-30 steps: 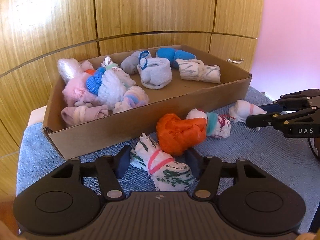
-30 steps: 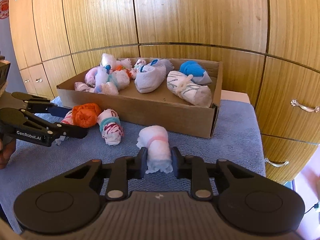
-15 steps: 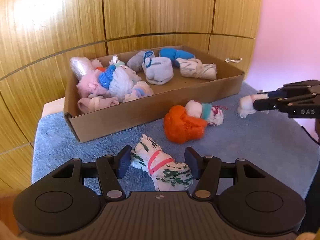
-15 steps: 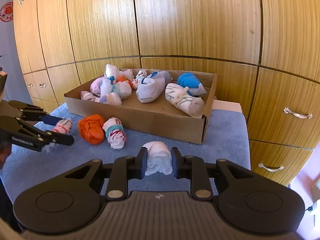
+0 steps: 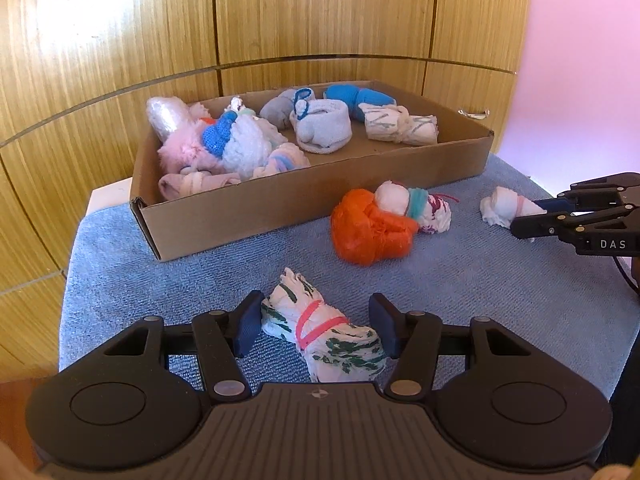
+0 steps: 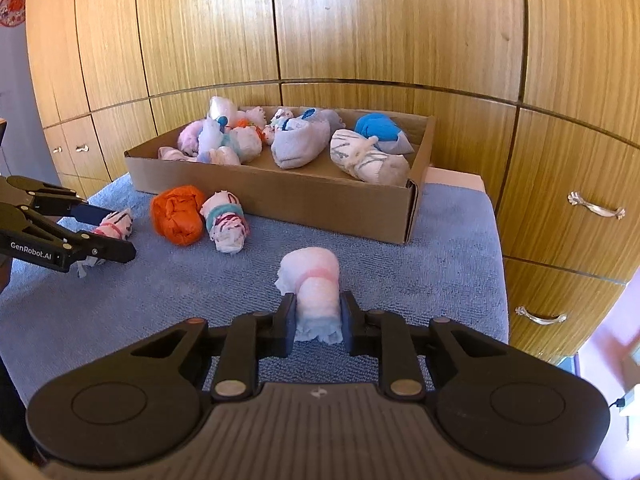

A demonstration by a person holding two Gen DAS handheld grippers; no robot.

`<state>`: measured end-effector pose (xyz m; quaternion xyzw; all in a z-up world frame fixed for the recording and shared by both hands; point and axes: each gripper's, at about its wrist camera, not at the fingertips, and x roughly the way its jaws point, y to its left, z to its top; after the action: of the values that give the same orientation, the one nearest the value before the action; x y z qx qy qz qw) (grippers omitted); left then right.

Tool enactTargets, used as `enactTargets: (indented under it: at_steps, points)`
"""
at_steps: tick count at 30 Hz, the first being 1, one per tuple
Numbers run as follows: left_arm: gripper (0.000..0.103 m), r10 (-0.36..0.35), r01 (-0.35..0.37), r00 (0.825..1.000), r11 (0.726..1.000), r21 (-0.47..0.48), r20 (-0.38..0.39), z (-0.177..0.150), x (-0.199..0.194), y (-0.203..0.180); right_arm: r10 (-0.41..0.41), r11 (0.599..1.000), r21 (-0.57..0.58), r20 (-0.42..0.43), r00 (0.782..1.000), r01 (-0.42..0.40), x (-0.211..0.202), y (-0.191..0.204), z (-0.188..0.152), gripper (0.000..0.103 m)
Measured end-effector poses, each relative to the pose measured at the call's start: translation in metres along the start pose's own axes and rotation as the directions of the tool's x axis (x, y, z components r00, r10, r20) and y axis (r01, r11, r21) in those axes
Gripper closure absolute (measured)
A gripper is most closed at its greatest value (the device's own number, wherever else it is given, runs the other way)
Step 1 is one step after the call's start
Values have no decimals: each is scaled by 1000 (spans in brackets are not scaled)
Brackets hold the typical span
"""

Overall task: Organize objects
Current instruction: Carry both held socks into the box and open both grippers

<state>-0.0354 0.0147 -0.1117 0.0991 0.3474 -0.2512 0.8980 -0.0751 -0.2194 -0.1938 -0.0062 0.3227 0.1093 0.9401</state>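
Note:
A cardboard box (image 5: pixel 280 208) (image 6: pixel 280 196) holds several rolled sock bundles. On the blue towel (image 5: pixel 480 280) in front of it lie an orange bundle (image 5: pixel 370 232) (image 6: pixel 176 216) and a white bundle with a teal band (image 5: pixel 416 206) (image 6: pixel 226 222). My left gripper (image 5: pixel 316 326) (image 6: pixel 106 236) is shut on a white sock roll with green marks and a pink band (image 5: pixel 324 336) (image 6: pixel 112 228). My right gripper (image 6: pixel 318 316) (image 5: pixel 532 220) is shut on a white roll with a pink band (image 6: pixel 314 284) (image 5: pixel 506 208).
Wooden cabinet doors (image 6: pixel 360 40) stand behind the box, with metal drawer handles (image 6: pixel 596 208) to the right. The towel's right edge (image 6: pixel 498 280) drops off beside the drawers.
Both grippers have drawn back from the box with their sock rolls; the box and loose bundles look farther away. The right one has lifted its roll.

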Motion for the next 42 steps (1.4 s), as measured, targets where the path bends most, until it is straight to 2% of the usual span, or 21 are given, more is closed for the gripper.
enactTargets:
  at_steps: [7,8,9,13,17,21,26,29,36,42]
  points:
    - [47,10,-11,1000,999,36,27,16,-23,-4,-4,1000,-16,68,998,5,-22,1,9,85]
    - [50,13,-15,999,999,41,40,22,-29,-5,-3,1000,-23,80,997,5,-28,0,12,85]
    - [68,15,-17,999,999,42,50,28,-34,-5,-2,1000,-28,89,996,5,-33,-1,16,85]
    - [69,-11,8,998,999,41,67,63,-42,-4,12,999,-43,114,993,-7,-46,-8,39,85]
    - [69,-24,18,996,997,70,89,82,-40,-10,18,999,-50,147,989,-11,-50,-13,58,85]
    - [69,-38,34,997,998,58,72,76,-34,-11,38,999,-37,156,987,-33,-48,-13,61,85]
    - [69,-45,44,999,998,40,29,61,-25,-8,51,998,-33,130,990,-47,-36,-13,57,85]
    - [69,-47,46,999,998,41,24,65,-23,-8,60,998,-31,119,991,-57,-31,-13,58,85]
    - [69,-49,44,997,994,98,52,120,-9,-16,91,994,-73,122,988,-82,-19,-20,95,85]
    - [68,-103,104,995,989,109,-13,151,40,-29,136,985,-118,54,989,-129,19,-21,120,85]
